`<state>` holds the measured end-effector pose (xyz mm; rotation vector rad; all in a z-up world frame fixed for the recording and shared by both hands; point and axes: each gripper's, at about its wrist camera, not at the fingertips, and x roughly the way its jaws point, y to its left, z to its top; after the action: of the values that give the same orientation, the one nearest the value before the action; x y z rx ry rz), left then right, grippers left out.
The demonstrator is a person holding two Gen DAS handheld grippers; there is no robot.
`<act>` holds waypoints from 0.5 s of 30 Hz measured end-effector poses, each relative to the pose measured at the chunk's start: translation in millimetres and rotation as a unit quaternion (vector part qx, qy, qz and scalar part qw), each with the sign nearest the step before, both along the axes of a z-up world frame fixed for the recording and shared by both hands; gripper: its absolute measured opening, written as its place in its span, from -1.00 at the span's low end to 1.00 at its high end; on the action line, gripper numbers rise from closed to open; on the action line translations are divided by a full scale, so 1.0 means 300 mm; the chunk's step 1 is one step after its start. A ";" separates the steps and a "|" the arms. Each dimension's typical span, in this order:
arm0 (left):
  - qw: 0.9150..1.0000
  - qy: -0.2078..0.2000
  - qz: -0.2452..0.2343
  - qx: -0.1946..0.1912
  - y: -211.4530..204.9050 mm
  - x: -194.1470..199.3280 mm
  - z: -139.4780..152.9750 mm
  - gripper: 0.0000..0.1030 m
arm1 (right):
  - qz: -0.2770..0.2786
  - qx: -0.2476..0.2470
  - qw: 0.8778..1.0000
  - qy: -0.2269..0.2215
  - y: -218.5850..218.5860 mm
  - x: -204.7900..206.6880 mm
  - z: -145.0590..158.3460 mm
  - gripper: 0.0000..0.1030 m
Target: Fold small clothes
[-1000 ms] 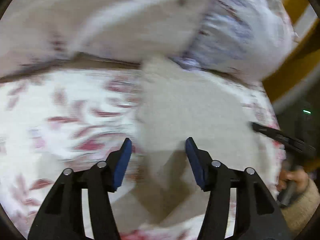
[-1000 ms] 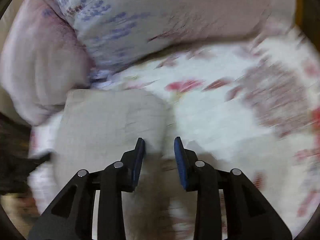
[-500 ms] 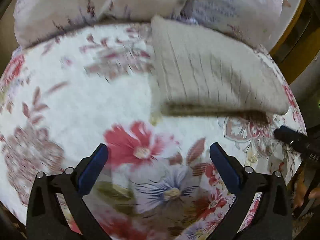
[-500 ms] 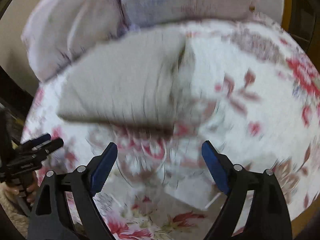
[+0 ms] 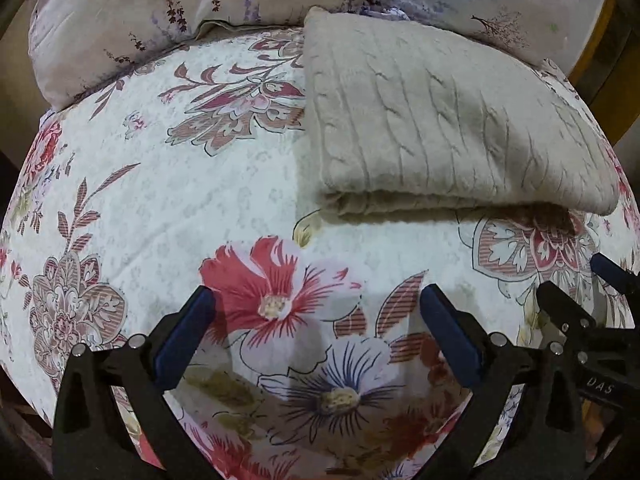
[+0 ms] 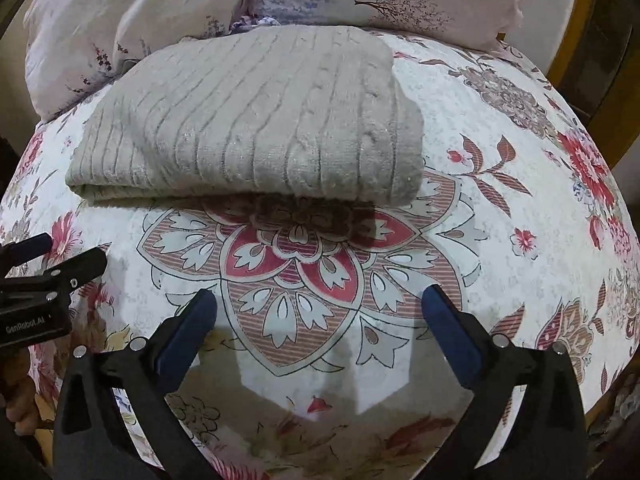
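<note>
2 grippers, jaws apart, empty | cable-knit beige sweater [image 5: 440, 120] folded rectangular | floral quilted bedspread [image 5: 200, 184]

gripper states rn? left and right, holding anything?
Left gripper: open, holding nothing, above the floral bedspread.
Right gripper: open, holding nothing; the folded beige sweater lies apart, ahead of it.

Black left gripper [image 5: 316, 308], blue pads [image 5: 448, 332], silver screws, "GenRobot.AI" marking.
</note>
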<state>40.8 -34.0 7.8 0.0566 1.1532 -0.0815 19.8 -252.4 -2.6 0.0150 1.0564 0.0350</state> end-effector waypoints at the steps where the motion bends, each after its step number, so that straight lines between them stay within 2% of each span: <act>1: 1.000 0.000 0.000 0.000 0.000 0.000 0.003 0.97 | -0.001 0.000 1.000 0.001 0.003 -0.002 0.002 0.97; 15: 1.000 -0.019 0.008 0.001 0.001 -0.016 0.030 0.97 | -0.009 -0.002 1.000 0.006 0.011 0.002 0.000 0.97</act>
<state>36.1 -33.6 16.7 0.0514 1.1154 -0.0655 20.3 -249.3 -2.8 0.0200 1.0688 0.0168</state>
